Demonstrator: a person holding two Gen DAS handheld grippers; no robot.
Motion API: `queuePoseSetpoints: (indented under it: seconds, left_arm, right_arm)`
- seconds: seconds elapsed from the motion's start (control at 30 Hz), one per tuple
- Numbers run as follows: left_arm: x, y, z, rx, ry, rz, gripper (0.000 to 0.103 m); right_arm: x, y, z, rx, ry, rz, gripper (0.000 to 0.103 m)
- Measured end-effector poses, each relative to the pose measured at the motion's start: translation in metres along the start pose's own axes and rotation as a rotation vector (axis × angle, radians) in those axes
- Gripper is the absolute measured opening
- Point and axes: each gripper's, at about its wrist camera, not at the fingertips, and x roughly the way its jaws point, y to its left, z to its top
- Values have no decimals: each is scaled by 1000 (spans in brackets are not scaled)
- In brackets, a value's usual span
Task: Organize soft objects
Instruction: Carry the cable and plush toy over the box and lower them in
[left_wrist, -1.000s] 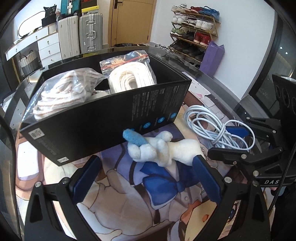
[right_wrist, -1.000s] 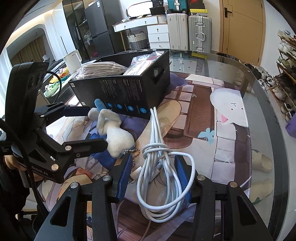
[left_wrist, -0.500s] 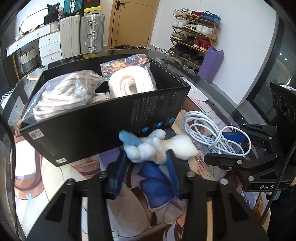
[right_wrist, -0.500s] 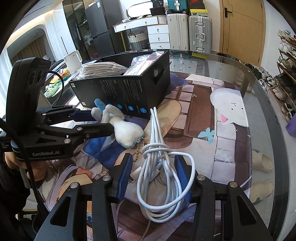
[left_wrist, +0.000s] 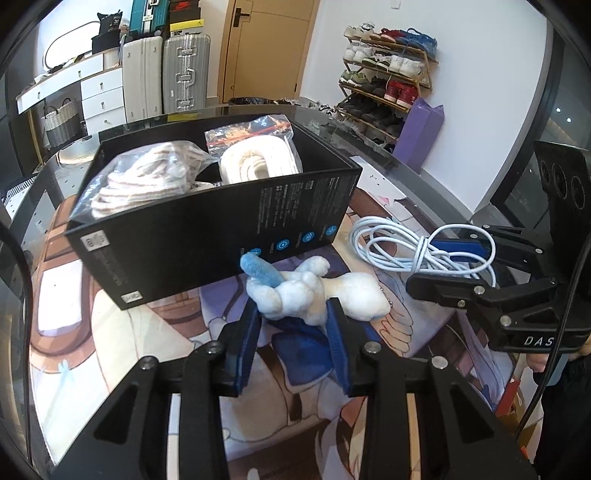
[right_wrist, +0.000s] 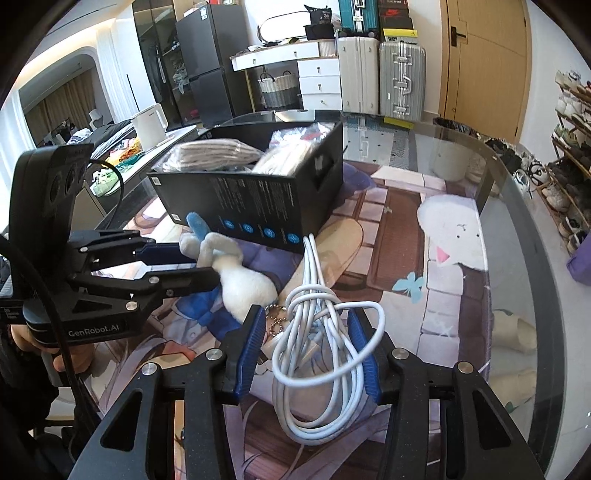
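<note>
A white plush toy (left_wrist: 314, 291) with a blue ear lies in front of the black box (left_wrist: 221, 221). My left gripper (left_wrist: 293, 314) is shut on the plush toy, lifting it just off the mat; it also shows in the right wrist view (right_wrist: 207, 264) with the toy (right_wrist: 243, 280). The box (right_wrist: 258, 206) holds two bagged soft bundles (left_wrist: 147, 181) (left_wrist: 258, 164). My right gripper (right_wrist: 306, 328) is open, its blue pads either side of a coiled white cable (right_wrist: 317, 332) lying on the mat; the cable shows in the left wrist view (left_wrist: 417, 247).
A printed mat (right_wrist: 443, 236) covers the glass table (right_wrist: 517, 206). A small ball chain (right_wrist: 275, 325) hangs from the plush toy. Suitcases, drawers and a shoe rack stand beyond the table.
My left gripper closed from wide open onto the plush toy and raised it slightly toward the box. My right gripper stayed around the cable.
</note>
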Motion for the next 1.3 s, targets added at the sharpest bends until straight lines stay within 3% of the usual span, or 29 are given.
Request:
queuePoseSetpoints:
  seconds: [0.57, 0.87, 1.3]
  left_arm:
    - [-54, 4, -3, -19, -122, 9, 34]
    - [-87, 9, 11, -23, -211, 42, 34]
    - [-104, 32, 32, -59, -287, 126, 34]
  right_arm:
    - [-49, 7, 4, -13, -115, -21, 46]
    - [-72, 17, 19, -27, -199, -8, 46]
    - [-69, 36, 52, -56, -252, 40, 46]
